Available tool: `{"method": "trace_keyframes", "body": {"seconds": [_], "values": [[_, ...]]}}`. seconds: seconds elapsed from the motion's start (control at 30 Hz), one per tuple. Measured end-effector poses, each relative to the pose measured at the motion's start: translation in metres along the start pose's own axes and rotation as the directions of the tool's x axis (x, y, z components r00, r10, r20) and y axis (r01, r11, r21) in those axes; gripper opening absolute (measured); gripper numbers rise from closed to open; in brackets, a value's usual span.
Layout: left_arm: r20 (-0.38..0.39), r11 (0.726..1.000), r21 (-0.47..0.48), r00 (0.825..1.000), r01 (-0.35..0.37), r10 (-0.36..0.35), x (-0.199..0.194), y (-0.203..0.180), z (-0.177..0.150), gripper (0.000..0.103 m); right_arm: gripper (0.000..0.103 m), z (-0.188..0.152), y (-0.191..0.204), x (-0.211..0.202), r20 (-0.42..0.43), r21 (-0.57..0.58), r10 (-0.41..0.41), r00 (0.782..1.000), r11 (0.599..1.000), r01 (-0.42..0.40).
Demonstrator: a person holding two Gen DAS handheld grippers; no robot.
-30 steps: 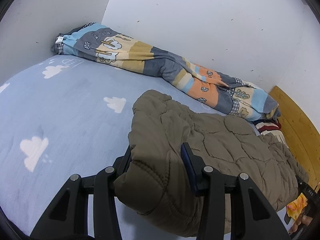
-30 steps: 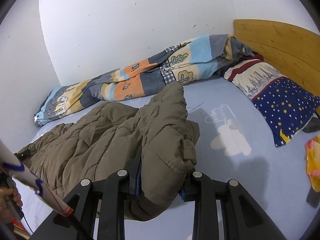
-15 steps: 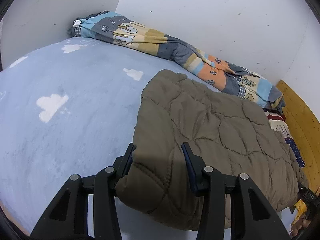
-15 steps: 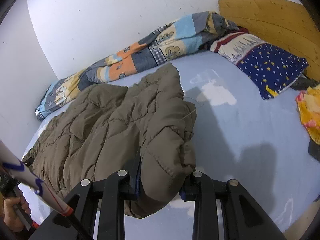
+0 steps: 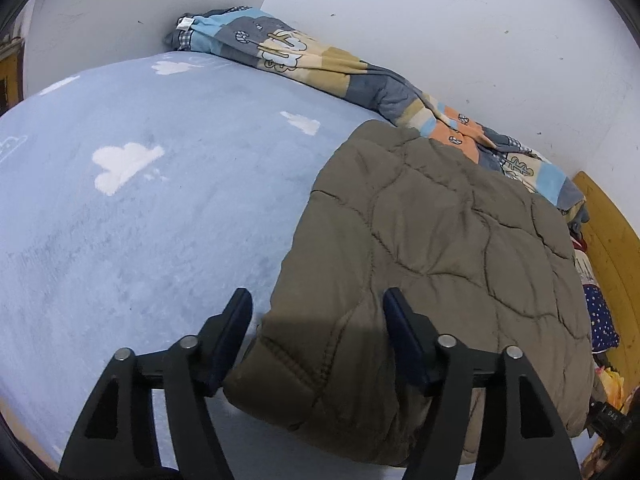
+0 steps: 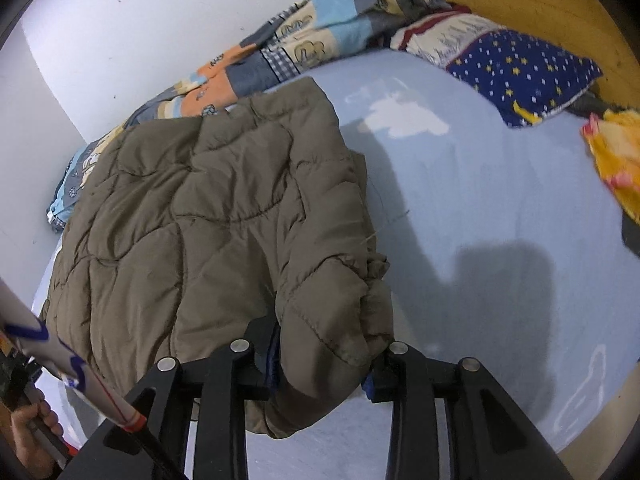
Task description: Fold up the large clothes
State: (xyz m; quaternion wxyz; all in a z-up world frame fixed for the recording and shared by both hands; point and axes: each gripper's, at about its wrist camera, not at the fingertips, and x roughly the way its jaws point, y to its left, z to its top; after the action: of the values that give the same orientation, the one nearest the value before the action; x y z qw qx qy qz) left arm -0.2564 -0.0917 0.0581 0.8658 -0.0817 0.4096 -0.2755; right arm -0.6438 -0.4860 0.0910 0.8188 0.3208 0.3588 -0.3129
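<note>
Two grippers at the near edge of the jacket [image 5: 432,240], lying folded on the bed [image 5: 140,220]. Left gripper [image 5: 318,312] opening, fingers off the fabric. Right gripper [image 6: 320,354] opening but pinching its corner. Fold-laying step; next: release, withdraw, smooth.
</note>
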Motion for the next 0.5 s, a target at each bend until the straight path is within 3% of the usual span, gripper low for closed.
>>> {"method": "trace_keyframes", "body": {"seconds": [0.17,0.37,0.5], "values": [[0.0,0.999,-0.037,1.0,0.005,-0.005,0.003,0.01,-0.006,0.08,0.042,-0.002,-0.01,0.005,-0.022,0.053,0.022,1.0,0.998,-0.021],[-0.001,0.996,-0.093,1.0,0.019,-0.019,-0.008,0.019,-0.004,0.08,0.051,-0.002,-0.026,0.003,-0.042,0.165,0.089,0.995,0.983,-0.081],[0.054,0.988,-0.153,0.999,0.009,-0.001,-0.034,0.03,0.002,0.08,0.054,-0.006,-0.039,-0.017,-0.008,0.244,0.149,0.989,0.959,-0.143]]}}
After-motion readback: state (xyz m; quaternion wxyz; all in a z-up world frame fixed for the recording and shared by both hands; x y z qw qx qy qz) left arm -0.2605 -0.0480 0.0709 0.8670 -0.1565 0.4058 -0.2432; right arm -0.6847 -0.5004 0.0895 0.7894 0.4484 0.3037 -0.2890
